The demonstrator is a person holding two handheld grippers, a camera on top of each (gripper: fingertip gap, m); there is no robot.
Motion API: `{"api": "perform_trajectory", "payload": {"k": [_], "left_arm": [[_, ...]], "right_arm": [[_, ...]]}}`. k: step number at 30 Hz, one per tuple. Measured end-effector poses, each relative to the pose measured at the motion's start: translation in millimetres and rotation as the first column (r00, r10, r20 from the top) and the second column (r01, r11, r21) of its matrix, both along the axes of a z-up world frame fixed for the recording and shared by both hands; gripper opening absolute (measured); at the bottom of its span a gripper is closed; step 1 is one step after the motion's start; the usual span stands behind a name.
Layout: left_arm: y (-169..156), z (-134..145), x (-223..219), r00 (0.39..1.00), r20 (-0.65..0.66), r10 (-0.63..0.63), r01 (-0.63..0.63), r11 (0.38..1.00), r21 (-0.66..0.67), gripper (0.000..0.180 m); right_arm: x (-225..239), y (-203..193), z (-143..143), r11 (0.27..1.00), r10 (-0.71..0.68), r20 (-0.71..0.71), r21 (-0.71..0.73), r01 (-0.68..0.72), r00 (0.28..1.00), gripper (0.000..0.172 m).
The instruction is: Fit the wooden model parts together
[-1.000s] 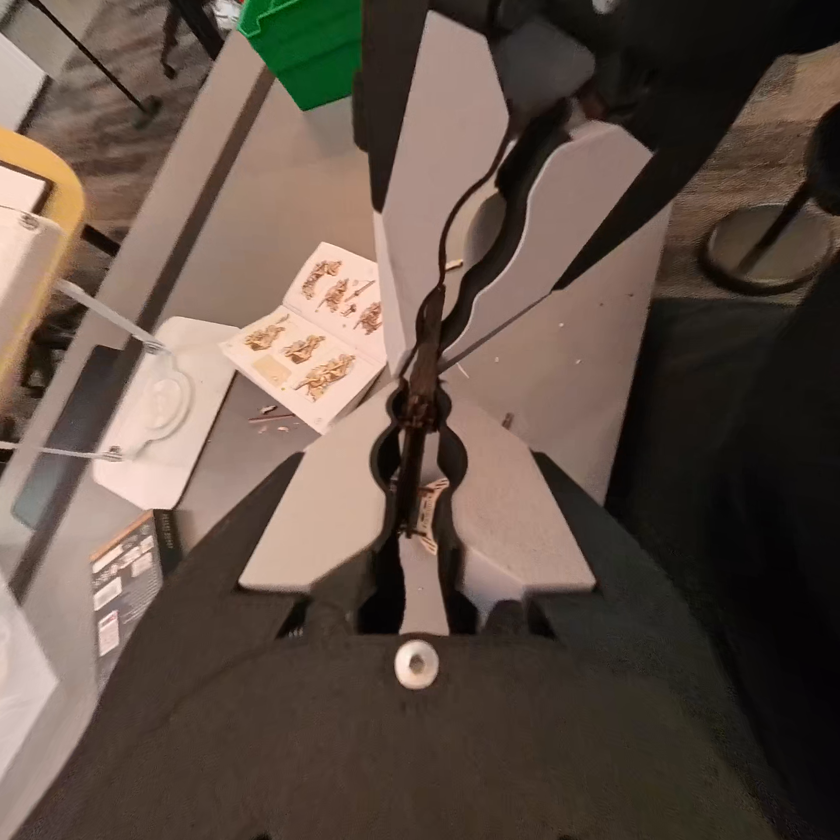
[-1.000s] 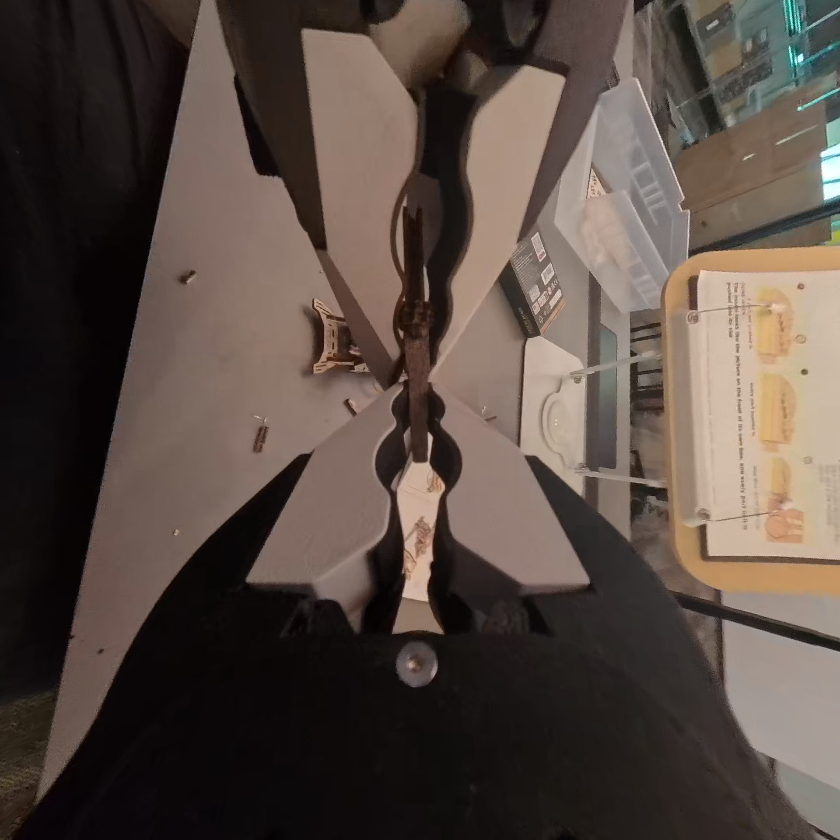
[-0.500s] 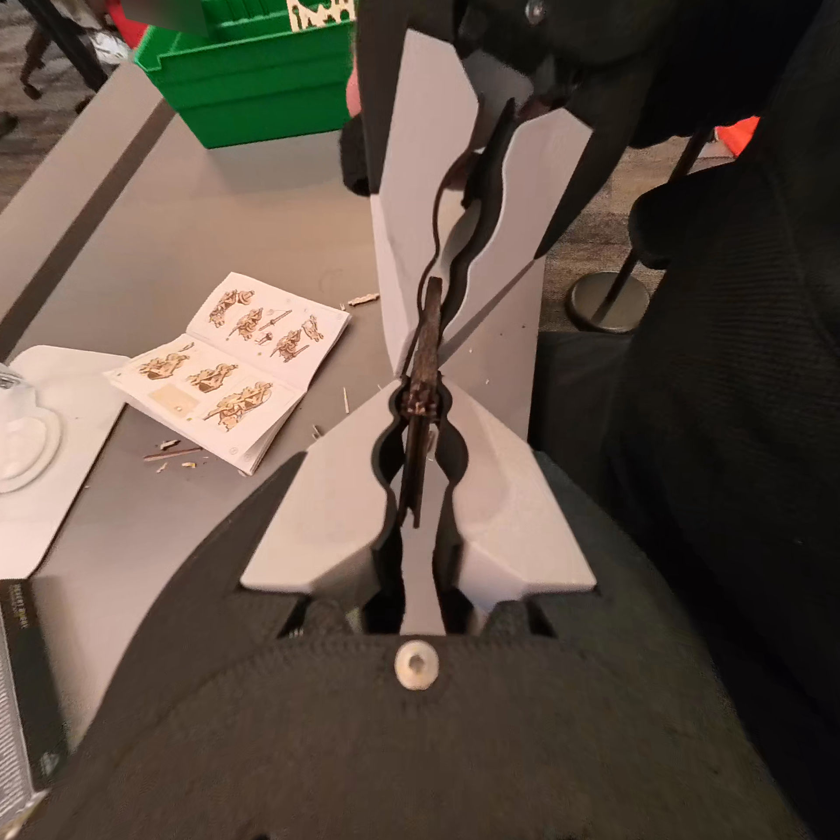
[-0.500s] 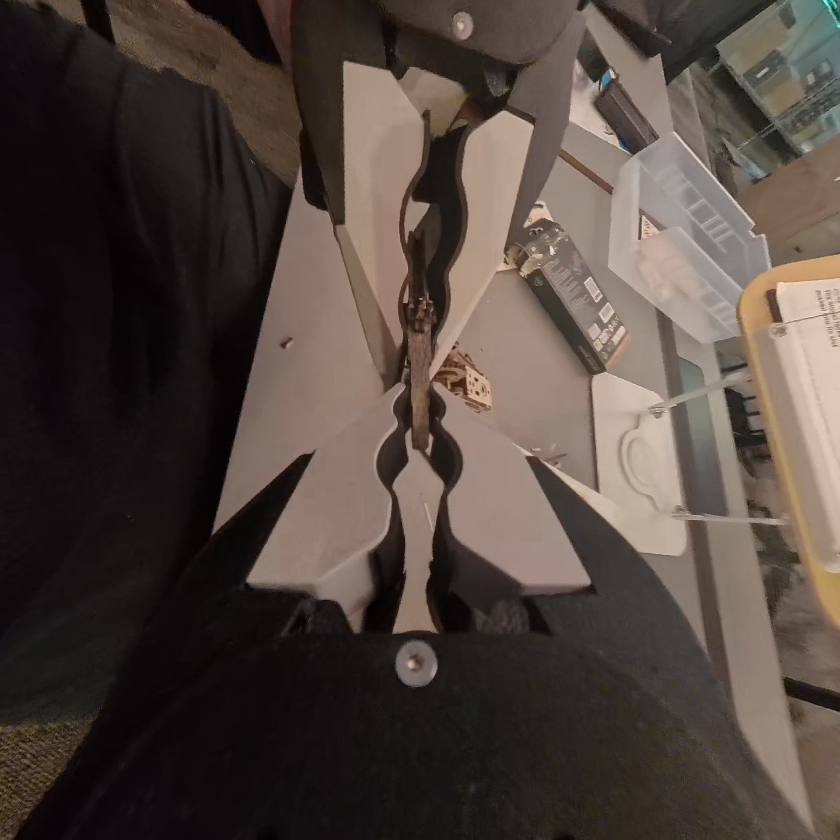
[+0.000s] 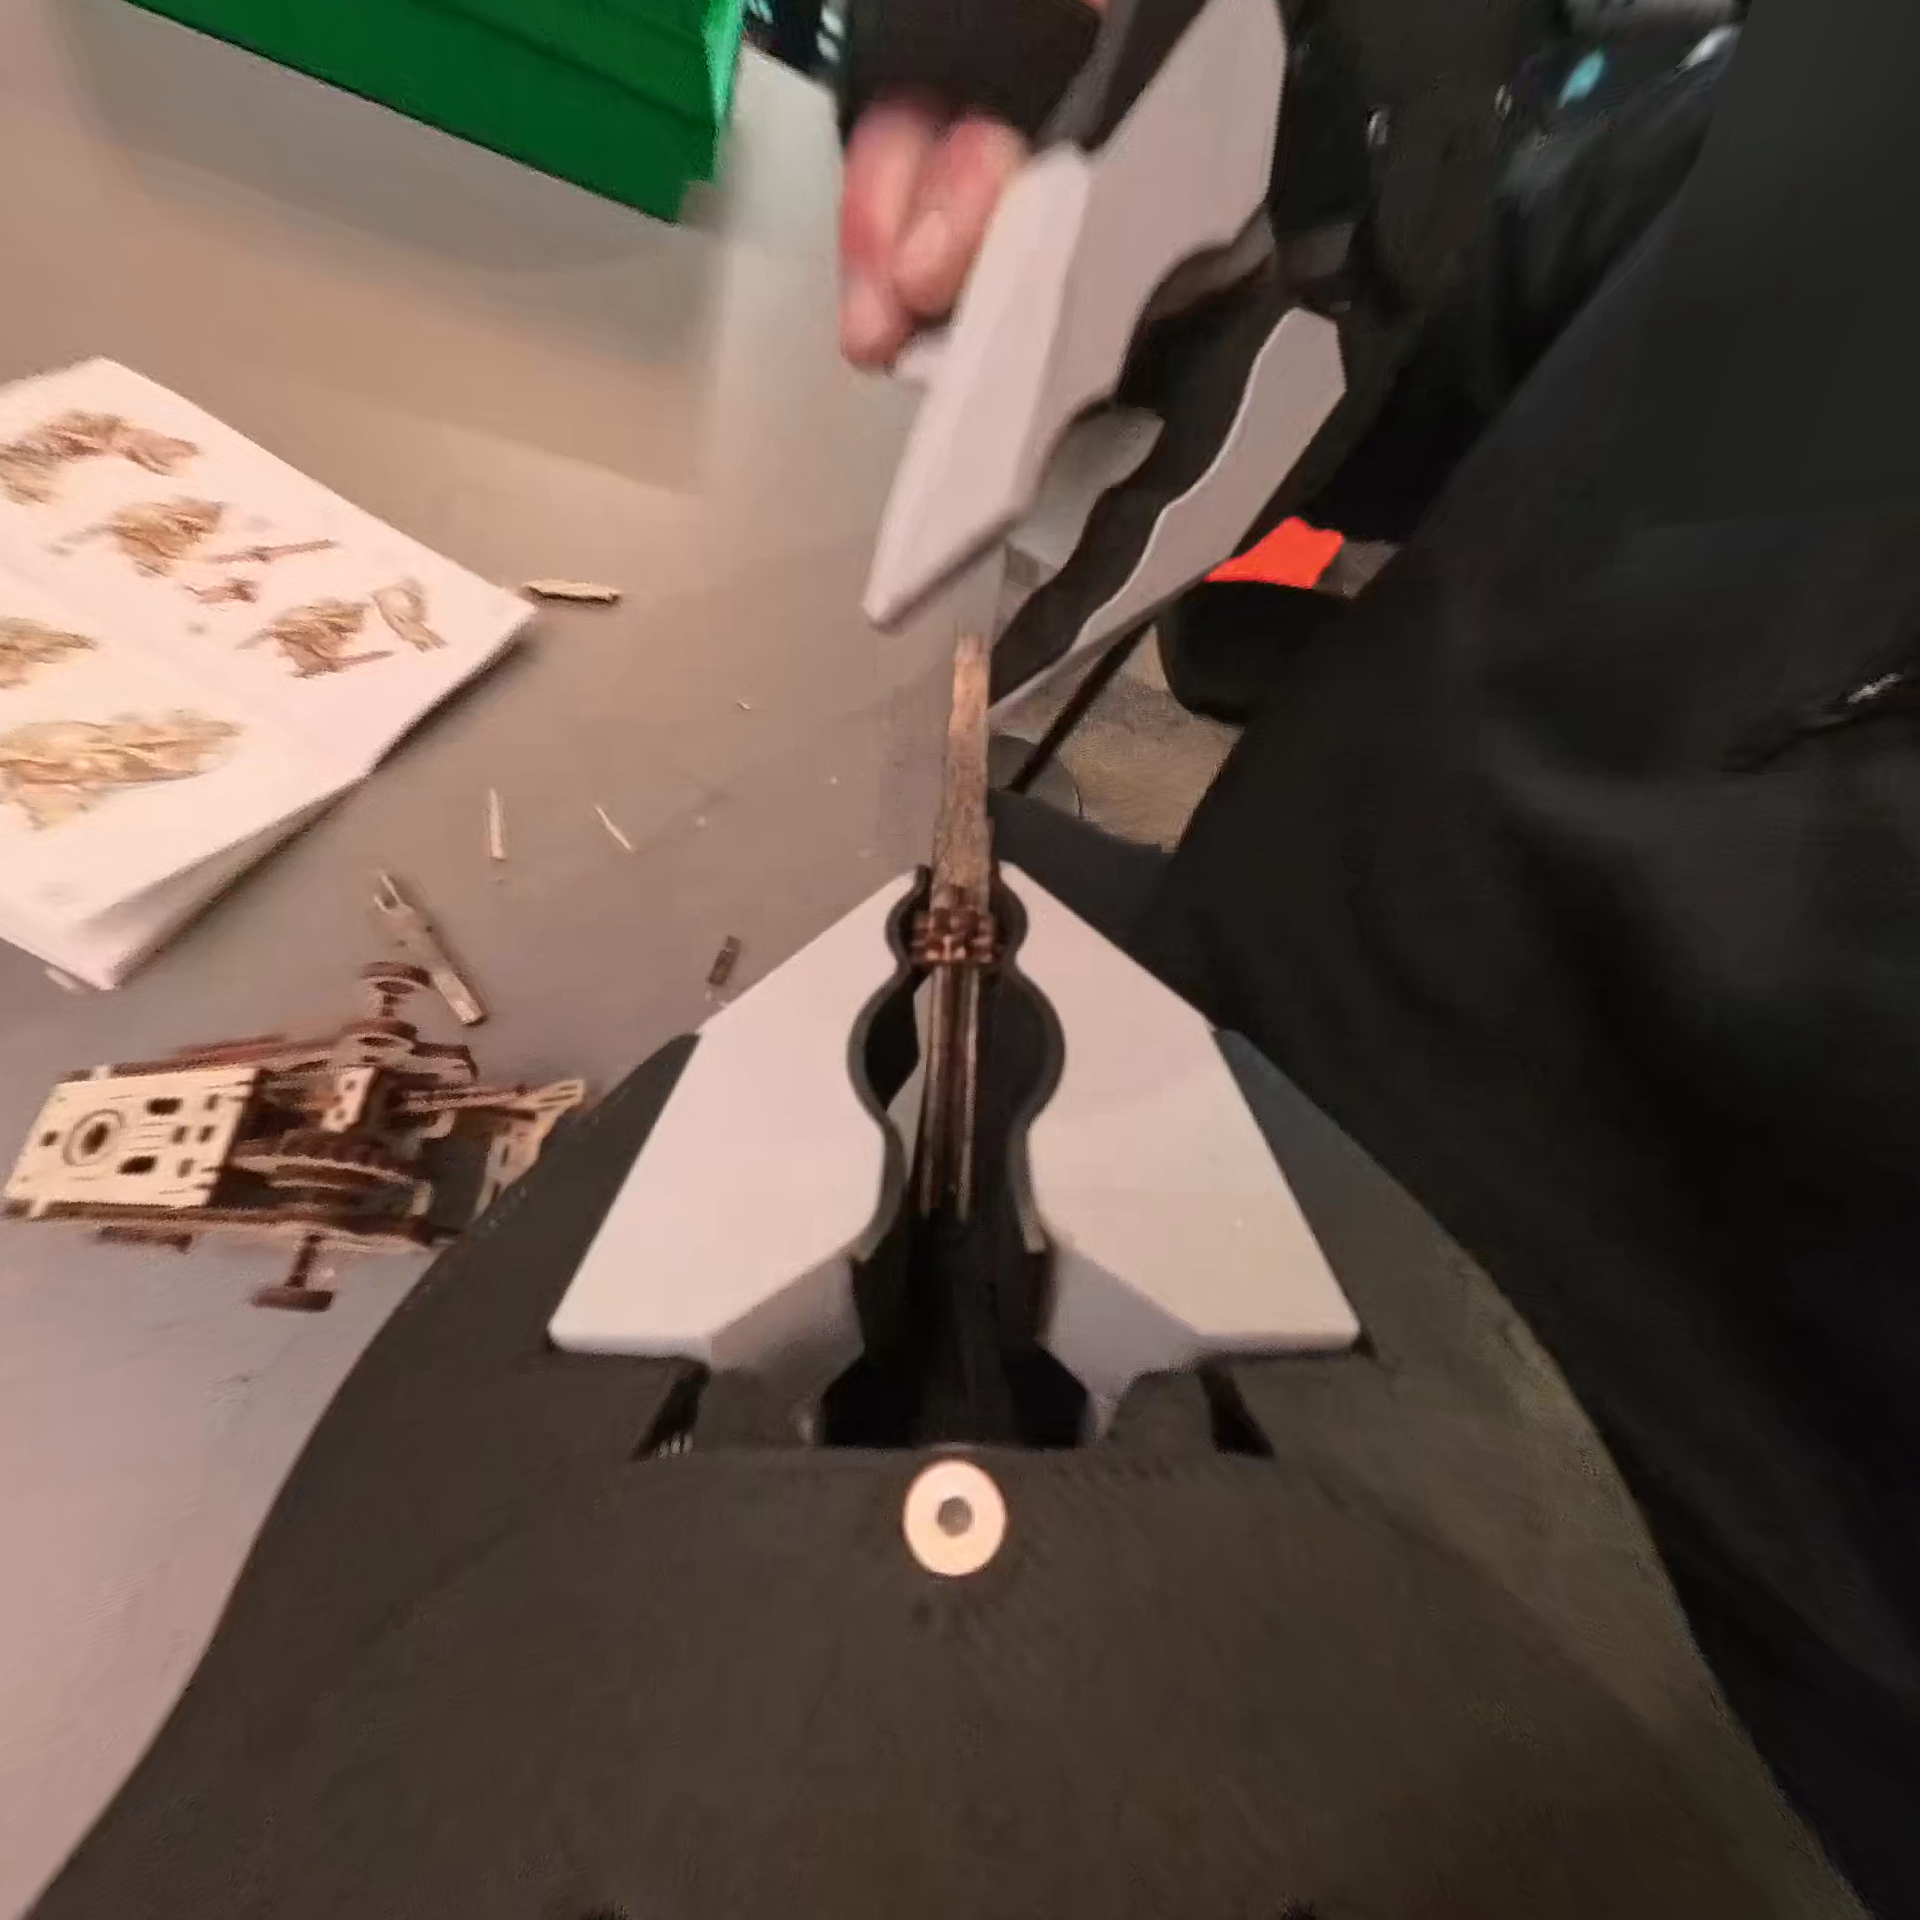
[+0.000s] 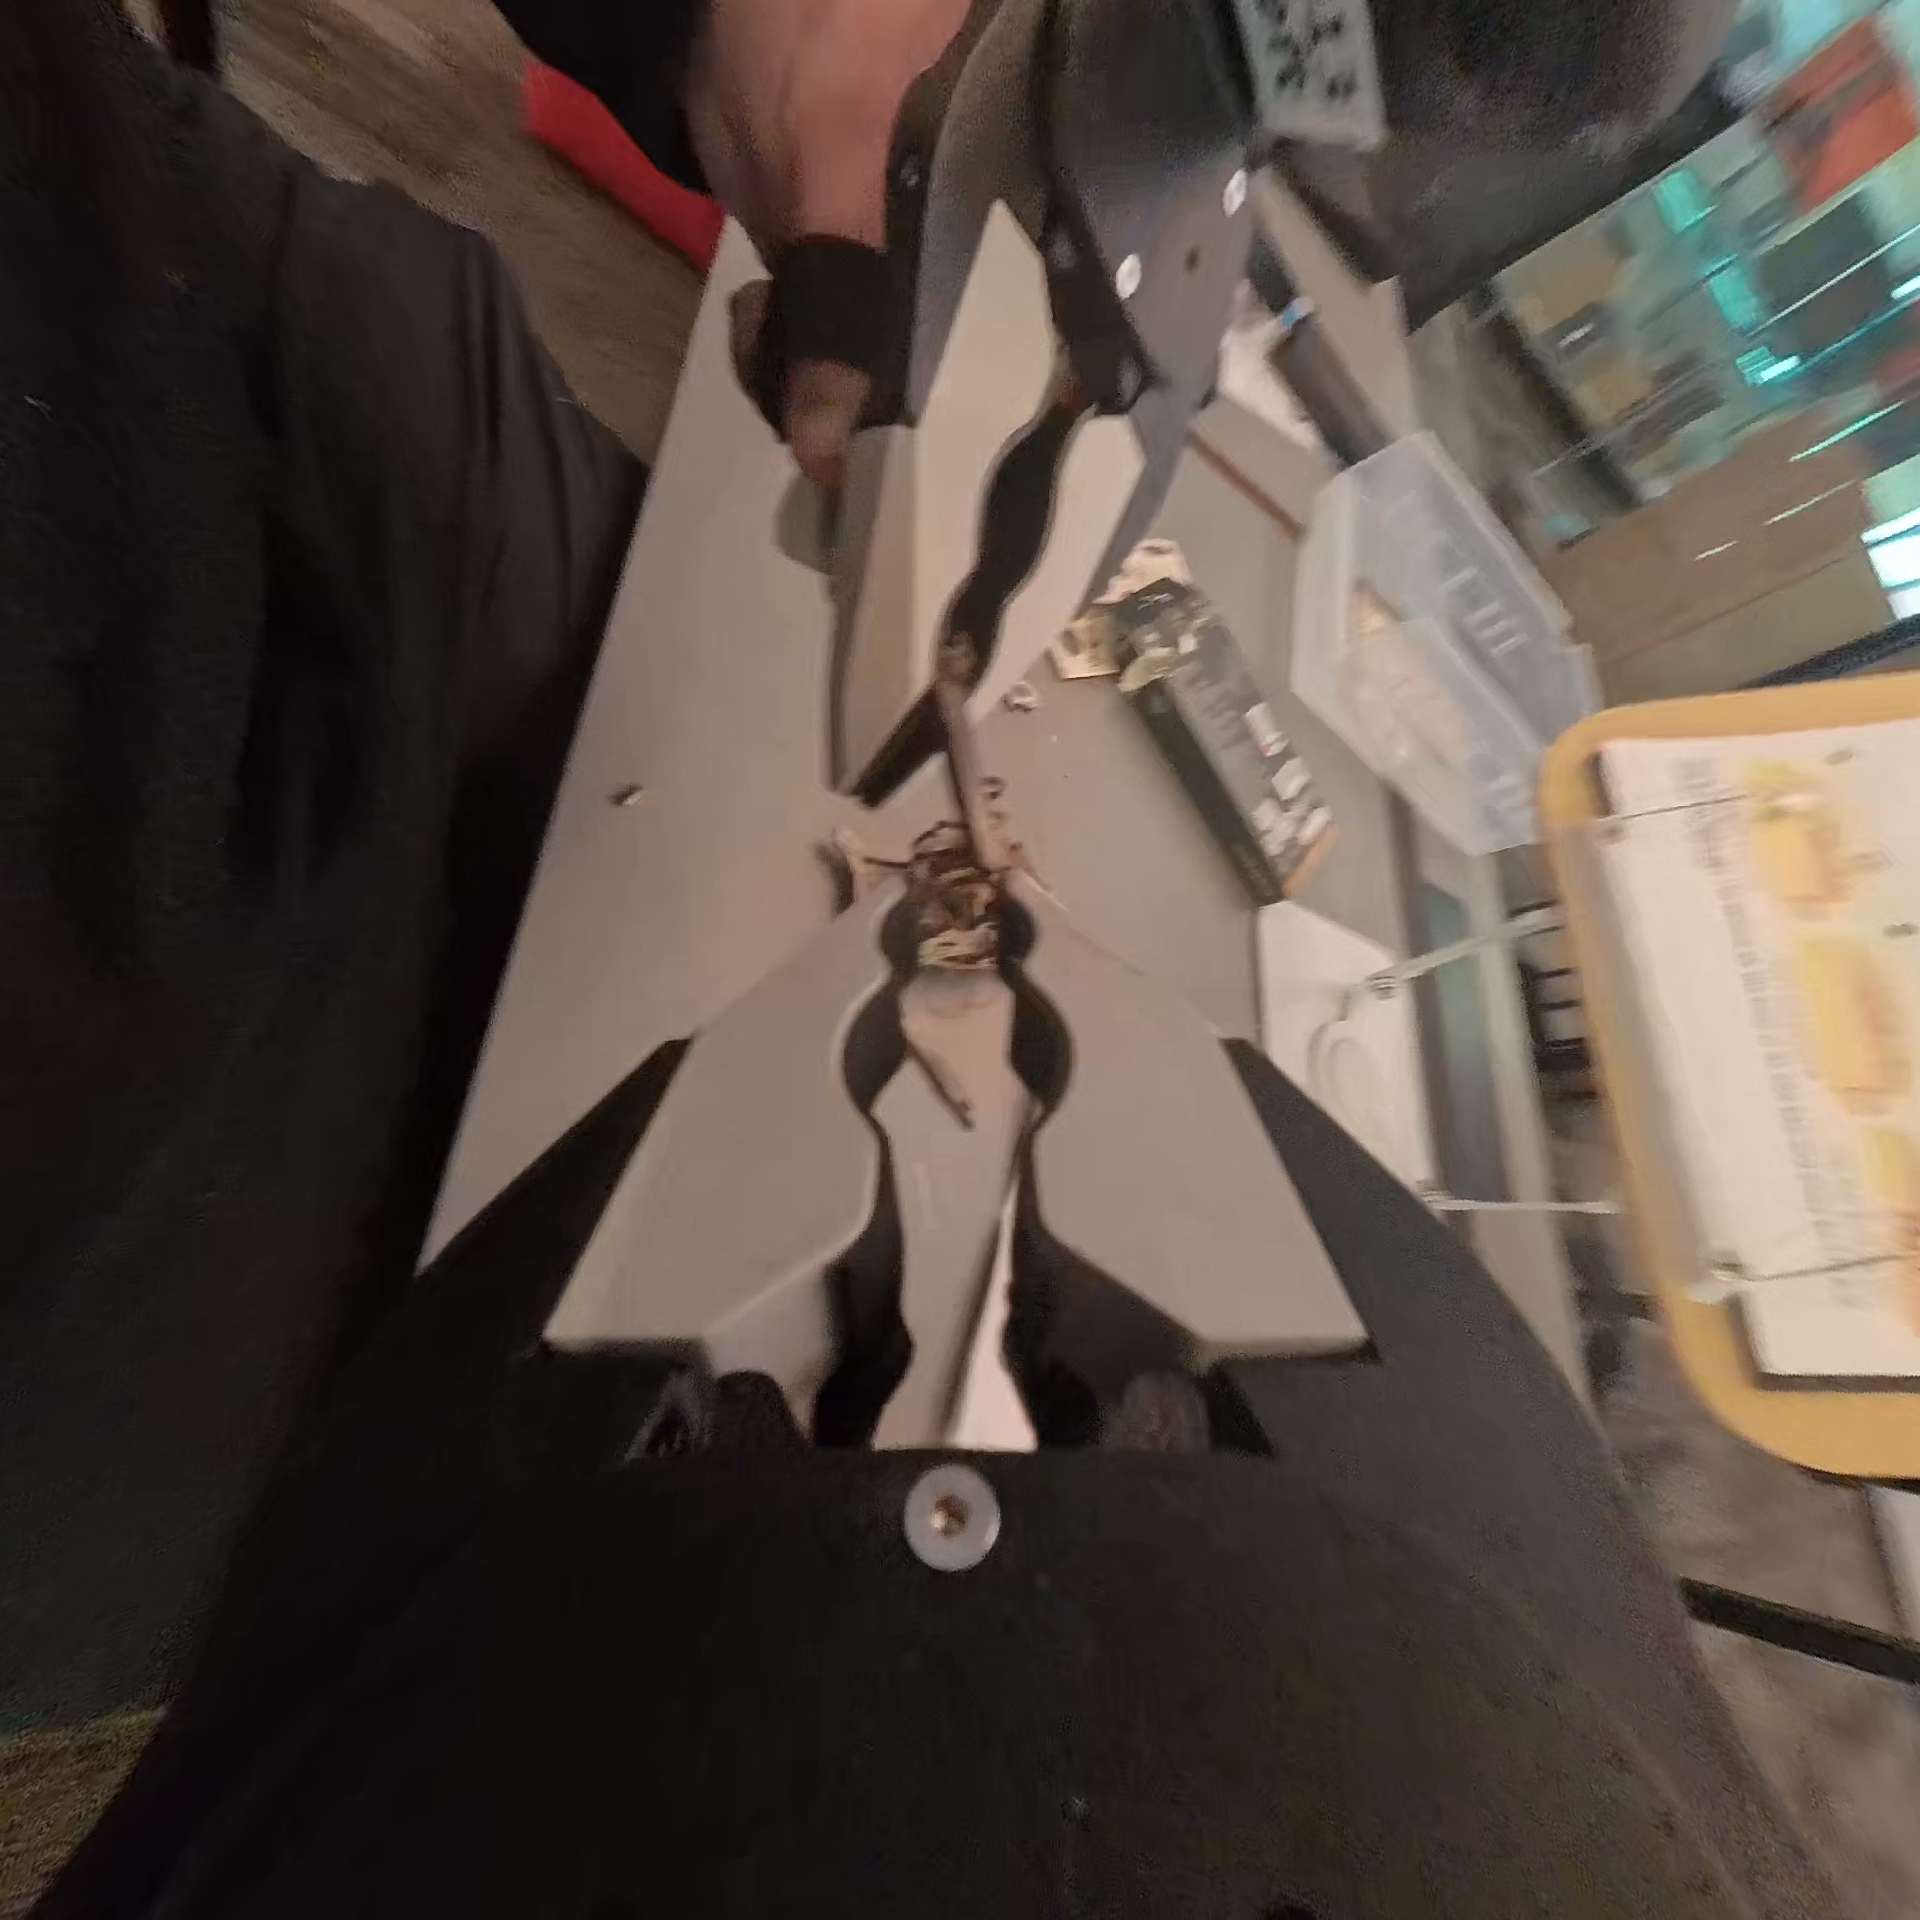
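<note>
In the left wrist view, the left gripper [image 5: 954, 914] at frame centre is clamped on a thin flat wooden piece [image 5: 964, 769], its pads pressing a small dark cross-block on the piece while the strip juts upward past the fingertips. Above it, blurred, the right gripper [image 5: 997, 623] hangs with its fingers parted and nothing between them, a hand [image 5: 904, 239] behind it. At left on the grey bench [image 5: 644, 416] lie a partly built wooden model [image 5: 260, 1143], an open instruction booklet [image 5: 208, 665] and scattered wood slivers; a green bin [image 5: 540, 83] sits at the top.

In the right wrist view, the right gripper [image 6: 951, 894] at centre stands slightly open over the wooden model [image 6: 951, 914] lying on the bench [image 6: 665, 727]; blur hides whether its pads touch it. The left gripper [image 6: 951, 665] reaches down from the top, closed on the wooden piece [image 6: 961, 748]. A dark box [image 6: 1236, 748], a clear plastic container [image 6: 1444, 644] and a yellow-framed sheet [image 6: 1766, 1039] fill the right side.
</note>
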State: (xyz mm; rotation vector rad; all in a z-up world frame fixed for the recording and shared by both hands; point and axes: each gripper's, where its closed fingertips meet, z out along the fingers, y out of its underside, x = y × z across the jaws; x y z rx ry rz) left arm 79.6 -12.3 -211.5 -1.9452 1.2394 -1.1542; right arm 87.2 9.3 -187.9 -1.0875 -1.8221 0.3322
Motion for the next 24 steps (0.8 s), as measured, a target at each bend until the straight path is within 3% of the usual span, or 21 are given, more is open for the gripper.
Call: {"api": "perform_trajectory", "payload": {"k": [1,4,6,8,11,24], "left_arm": [[-3,-3,1,1.0,-0.017,-0.008,0.008,1.0,-0.004,0.006],[-11,-6,9,1.0,-0.001,-0.018,0.018,0.997,-0.075,0.006],[-9,-12,12,1.0,-0.029,-0.004,0.002,0.996,-0.088,0.006],[-9,-11,16,1.0,-0.014,0.004,-0.006,0.989,-0.149,0.006],[-15,-13,18,0.999,0.006,-0.033,0.034,0.972,-0.232,0.006],[-65,2,27,0.956,0.244,-0.165,0.236,0.926,-0.296,0.006]], "right_arm": [[-2,-1,-1,0.999,-0.002,0.015,0.039,0.001,1.0,0.023],[-6,-1,-15,0.989,-0.009,0.126,0.145,-0.01,0.992,0.032],[-12,-7,-18,0.976,0.006,0.16,0.215,-0.041,0.987,0.025],[-17,-7,-18,0.937,0.007,0.192,0.343,-0.073,0.981,0.003],[-17,-10,-21,0.887,0.03,0.256,0.439,-0.144,0.966,0.0],[-4,-58,-15,0.938,0.104,0.32,0.283,-0.2,0.942,0.0]]}}
